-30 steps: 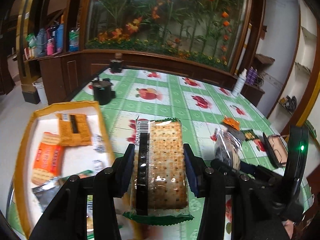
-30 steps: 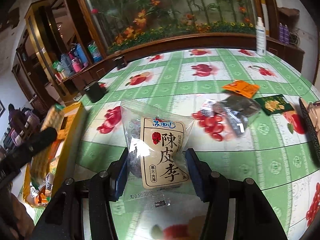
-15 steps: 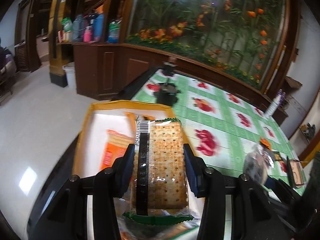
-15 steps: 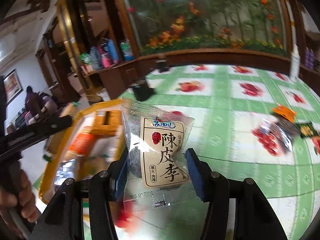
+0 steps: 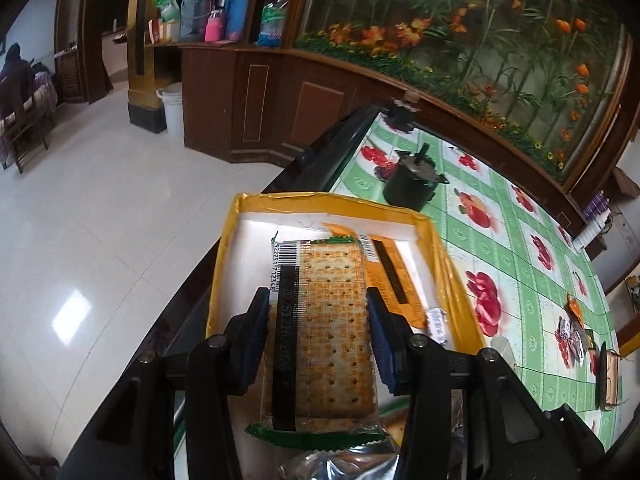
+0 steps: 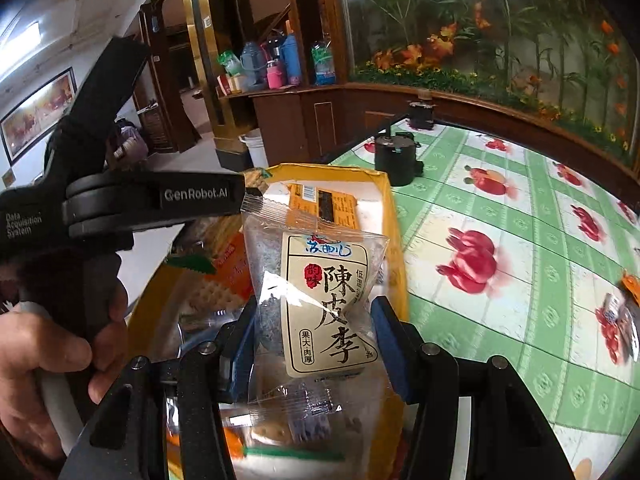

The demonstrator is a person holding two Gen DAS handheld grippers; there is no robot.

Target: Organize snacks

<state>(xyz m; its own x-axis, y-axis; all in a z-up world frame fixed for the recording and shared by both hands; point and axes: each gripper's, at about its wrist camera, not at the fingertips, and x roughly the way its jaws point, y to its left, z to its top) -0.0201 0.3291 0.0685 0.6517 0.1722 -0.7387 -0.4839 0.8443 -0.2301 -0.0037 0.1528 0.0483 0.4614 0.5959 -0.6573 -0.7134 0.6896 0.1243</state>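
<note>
So we've got the cracker pack (image 5: 320, 332) clamped between the blue pads of our left gripper (image 5: 318, 344), hanging right over the yellow-rimmed box (image 5: 316, 200) that sits at the corner of the table (image 5: 520, 248). Our right gripper (image 6: 316, 344) is squeezed on the clear plum candy bag (image 6: 320, 300), also above that box, just beside the left one. Inside the box there's already an orange snack pack (image 5: 394, 276) and some other wrappers. A black pot (image 5: 410, 184) stands on the flowery green tablecloth just past the box, and a few loose snacks (image 5: 570, 332) lie well apart at the far side.
</note>
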